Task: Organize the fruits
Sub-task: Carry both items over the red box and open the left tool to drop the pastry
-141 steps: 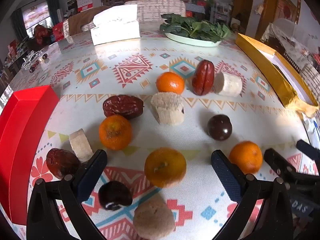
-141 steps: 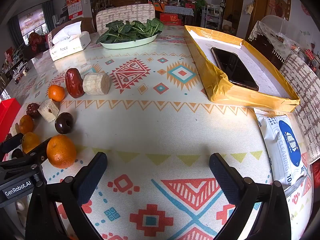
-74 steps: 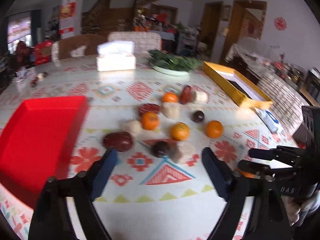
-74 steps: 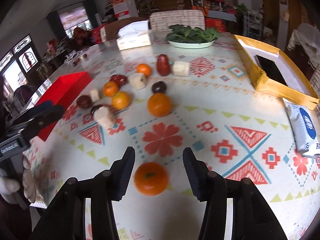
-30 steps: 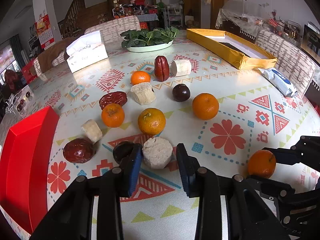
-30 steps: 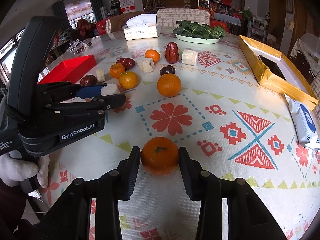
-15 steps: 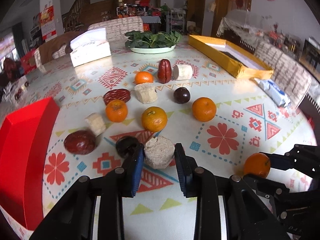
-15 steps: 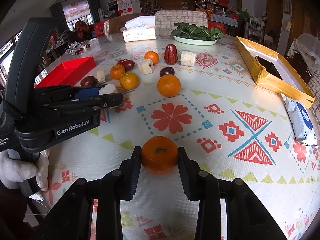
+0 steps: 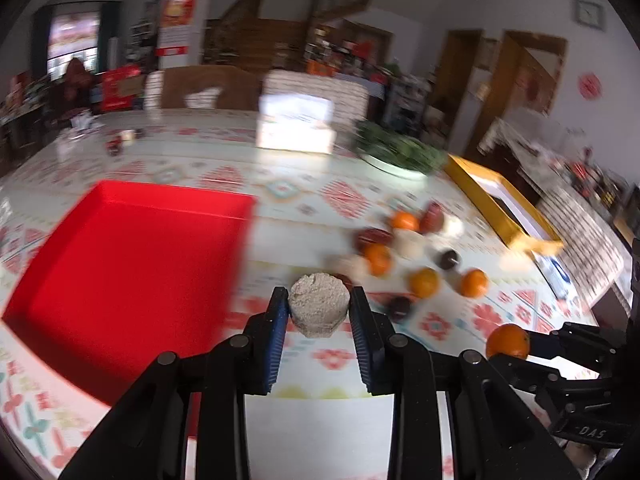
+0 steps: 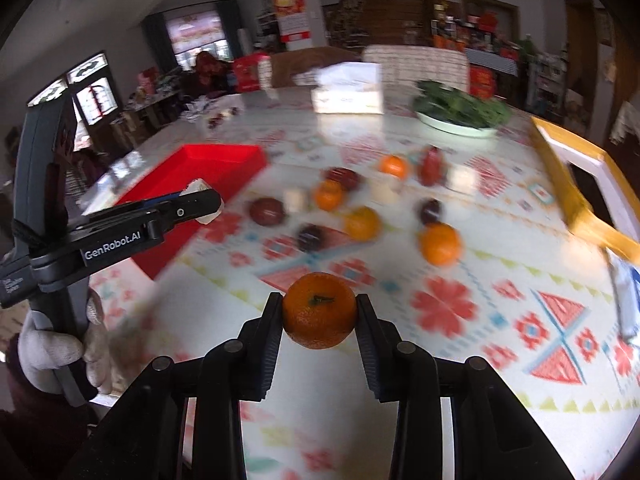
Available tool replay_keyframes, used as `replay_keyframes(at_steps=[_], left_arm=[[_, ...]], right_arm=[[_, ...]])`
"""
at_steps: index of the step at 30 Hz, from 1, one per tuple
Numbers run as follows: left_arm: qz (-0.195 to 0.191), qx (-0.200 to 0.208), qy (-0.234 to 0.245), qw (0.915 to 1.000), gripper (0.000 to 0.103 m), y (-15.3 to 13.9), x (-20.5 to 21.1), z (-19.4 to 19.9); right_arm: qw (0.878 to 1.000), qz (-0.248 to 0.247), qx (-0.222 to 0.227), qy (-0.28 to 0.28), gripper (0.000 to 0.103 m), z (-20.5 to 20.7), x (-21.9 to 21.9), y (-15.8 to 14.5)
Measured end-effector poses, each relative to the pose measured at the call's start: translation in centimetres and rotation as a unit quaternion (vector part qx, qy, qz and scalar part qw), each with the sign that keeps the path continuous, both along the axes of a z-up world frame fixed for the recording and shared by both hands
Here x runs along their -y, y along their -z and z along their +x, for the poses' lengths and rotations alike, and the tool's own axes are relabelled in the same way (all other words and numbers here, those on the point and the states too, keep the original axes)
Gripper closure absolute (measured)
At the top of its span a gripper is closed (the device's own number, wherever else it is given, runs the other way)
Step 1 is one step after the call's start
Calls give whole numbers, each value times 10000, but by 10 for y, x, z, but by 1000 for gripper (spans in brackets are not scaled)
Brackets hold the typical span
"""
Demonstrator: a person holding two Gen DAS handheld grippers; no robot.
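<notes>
My left gripper (image 9: 319,308) is shut on a pale beige fruit chunk (image 9: 319,309), lifted off the table just right of the red tray (image 9: 132,256). In the right wrist view the same gripper (image 10: 200,202) hangs over the red tray's (image 10: 216,160) near corner. My right gripper (image 10: 319,312) is shut on an orange (image 10: 320,310), held above the patterned tablecloth; it also shows in the left wrist view as the orange (image 9: 508,342) at lower right. Several oranges, dark dates, plums and pale chunks (image 10: 362,222) lie scattered mid-table.
A yellow box (image 10: 576,184) lies along the right side, a white wipes packet (image 10: 628,300) near it. A plate of greens (image 10: 460,114) and a tissue box (image 10: 348,90) stand at the back. A gloved hand (image 10: 52,348) holds the left gripper.
Both grippers have lifted their fruit off the table. The left one has swung left toward the red tray with the beige chunk; the right one has risen slightly with the orange.
</notes>
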State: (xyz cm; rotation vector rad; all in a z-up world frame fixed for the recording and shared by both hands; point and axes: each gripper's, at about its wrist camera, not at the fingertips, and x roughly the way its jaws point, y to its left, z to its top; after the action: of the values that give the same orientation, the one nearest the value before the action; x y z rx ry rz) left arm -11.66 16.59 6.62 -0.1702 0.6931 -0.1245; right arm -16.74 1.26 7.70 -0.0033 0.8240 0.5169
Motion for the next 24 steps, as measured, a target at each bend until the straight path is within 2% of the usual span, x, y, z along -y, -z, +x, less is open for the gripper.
replay_keyframes(at_steps=[4,7,12,18,24], left_arm=[[-12,49,-527,9986,73,-4,-46,-6],[4,-8,-1014,9948,73,-2,-87,-6],[97,-145,-1543,9879,73,6,-133,-2],[73,-422,-1802,9827,73,25,-167,4],[46,-589,-1842,9811,73,37,-180,9]], right_arm=[[9991,210,9,-359,64,12,-37,-12],[9971,385,11,-662,64,21,-70,-20],[9911,636,-72,-1169,64,35,-132,-28],[9852,544,-290,-1597,64,57,-202,-15],[9829,249,-459,-1766,64,67,-242,9]])
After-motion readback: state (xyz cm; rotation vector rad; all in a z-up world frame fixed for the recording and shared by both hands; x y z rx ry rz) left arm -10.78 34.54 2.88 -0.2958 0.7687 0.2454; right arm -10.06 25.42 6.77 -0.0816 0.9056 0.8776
